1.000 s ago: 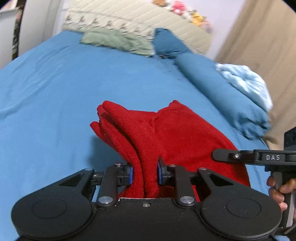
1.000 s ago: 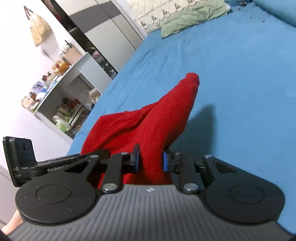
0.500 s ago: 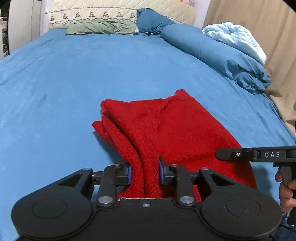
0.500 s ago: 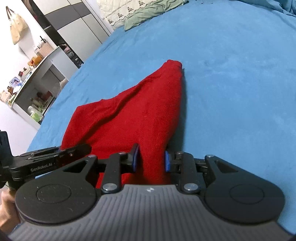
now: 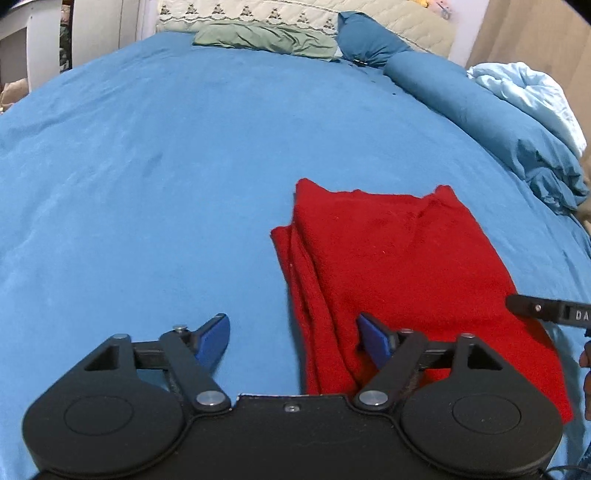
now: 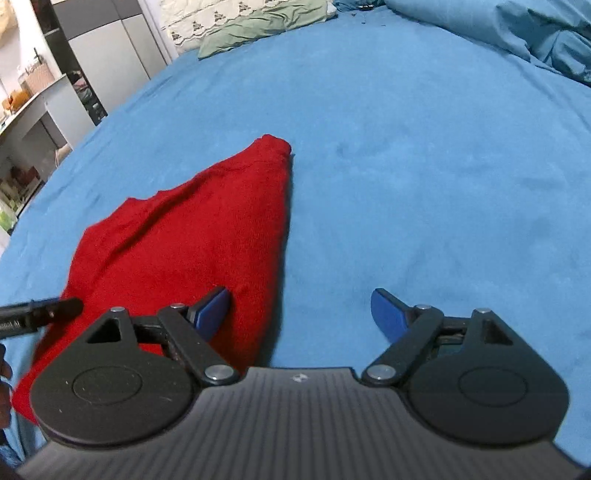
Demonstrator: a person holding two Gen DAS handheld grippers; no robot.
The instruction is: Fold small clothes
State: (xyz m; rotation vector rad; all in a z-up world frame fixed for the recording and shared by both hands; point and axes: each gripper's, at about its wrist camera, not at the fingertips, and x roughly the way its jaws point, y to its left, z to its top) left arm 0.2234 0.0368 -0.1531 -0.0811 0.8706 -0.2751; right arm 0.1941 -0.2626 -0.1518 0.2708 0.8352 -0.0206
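Observation:
A red knit garment (image 5: 399,266) lies folded flat on the blue bed sheet (image 5: 147,177). My left gripper (image 5: 293,338) is open over the garment's near left edge, holding nothing. In the right wrist view the same red garment (image 6: 192,236) lies to the left. My right gripper (image 6: 301,314) is open above its near right edge, holding nothing. The other gripper's black tip shows at the edge of each view.
A green pillow (image 5: 266,37) and a quilted headboard cover (image 5: 295,14) lie at the far end. A rolled blue duvet (image 5: 491,110) and a light blue blanket (image 5: 532,92) line the right side. Shelves and a wardrobe (image 6: 92,62) stand left of the bed.
Both grippers opened and let go of the red garment, which dropped from a lifted fold to lie flat on the sheet. Both grippers drew back slightly.

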